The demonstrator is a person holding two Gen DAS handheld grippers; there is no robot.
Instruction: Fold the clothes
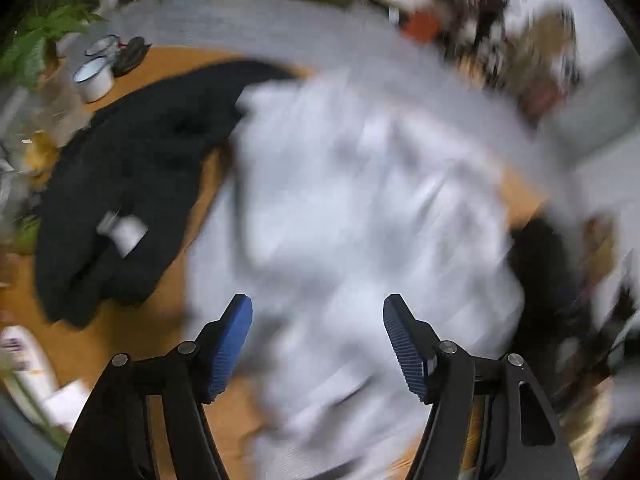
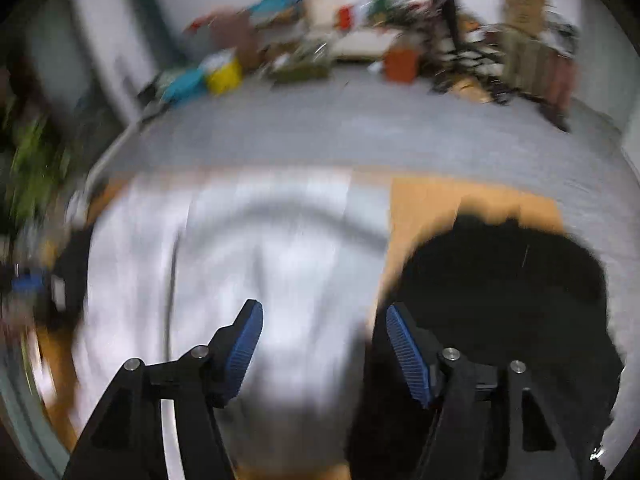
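A white garment (image 1: 360, 208) lies spread over the wooden table (image 1: 120, 336), blurred by motion. My left gripper (image 1: 318, 312) hangs above its near part, open, with nothing between the blue pads. A black garment (image 1: 132, 176) with a white label lies to the left of the white one. In the right wrist view the white garment (image 2: 248, 248) fills the middle and a second black garment (image 2: 500, 296) lies to its right. My right gripper (image 2: 324, 320) stands open above the white garment's right edge, holding nothing.
Two white enamel mugs (image 1: 94, 78) and green plants (image 1: 36, 44) stand at the table's far left. A white bottle (image 1: 28, 364) lies at the near left. Beyond the table (image 2: 432, 200) is grey floor (image 2: 360, 128), with boxes and clutter (image 2: 400, 56) along the wall.
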